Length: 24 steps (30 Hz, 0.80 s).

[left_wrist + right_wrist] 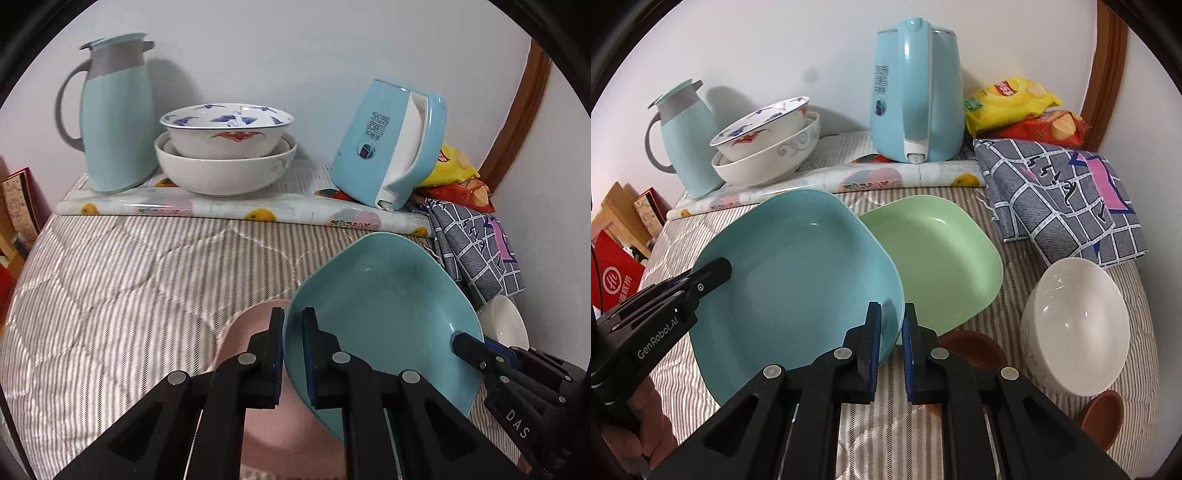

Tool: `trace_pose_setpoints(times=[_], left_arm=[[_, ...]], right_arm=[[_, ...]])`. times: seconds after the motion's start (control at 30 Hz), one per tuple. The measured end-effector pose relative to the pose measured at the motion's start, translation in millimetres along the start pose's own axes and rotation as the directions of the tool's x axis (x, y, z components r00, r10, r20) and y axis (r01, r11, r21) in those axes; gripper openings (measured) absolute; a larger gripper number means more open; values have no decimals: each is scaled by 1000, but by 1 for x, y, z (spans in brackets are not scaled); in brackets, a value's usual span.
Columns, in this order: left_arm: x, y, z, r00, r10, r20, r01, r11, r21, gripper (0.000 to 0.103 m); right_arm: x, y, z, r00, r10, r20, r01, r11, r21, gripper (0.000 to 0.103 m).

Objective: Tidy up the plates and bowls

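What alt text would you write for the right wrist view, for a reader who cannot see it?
Both grippers, the right gripper and the left gripper, pinch opposite rims of a blue plate, which overlaps a green plate. A white bowl lies tilted at right; stacked bowls and a blue kettle stand behind.

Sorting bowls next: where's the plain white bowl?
In the right wrist view, the plain white bowl lies tipped at far right, beside the green plate, below the checked cloth.

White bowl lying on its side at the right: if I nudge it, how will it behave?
The white bowl is tipped on its curved side, so it will probably rock or roll. It looks glossy ceramic: likely slippery and chippable. The striped cloth may slow it.
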<state>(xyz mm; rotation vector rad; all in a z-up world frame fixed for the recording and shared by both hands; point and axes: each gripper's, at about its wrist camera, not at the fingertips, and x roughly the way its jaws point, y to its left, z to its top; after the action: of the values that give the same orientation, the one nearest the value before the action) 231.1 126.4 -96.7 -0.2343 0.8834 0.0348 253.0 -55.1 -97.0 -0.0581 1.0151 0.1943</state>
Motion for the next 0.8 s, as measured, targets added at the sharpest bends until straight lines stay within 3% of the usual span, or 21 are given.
trace_pose_setpoints(times=[0.8], left_arm=[[9,45,-39,996,69,-55,-75,992,-104,10]], right_arm=[[35,41,-18,997,31,-73,-40,992,-123,10]])
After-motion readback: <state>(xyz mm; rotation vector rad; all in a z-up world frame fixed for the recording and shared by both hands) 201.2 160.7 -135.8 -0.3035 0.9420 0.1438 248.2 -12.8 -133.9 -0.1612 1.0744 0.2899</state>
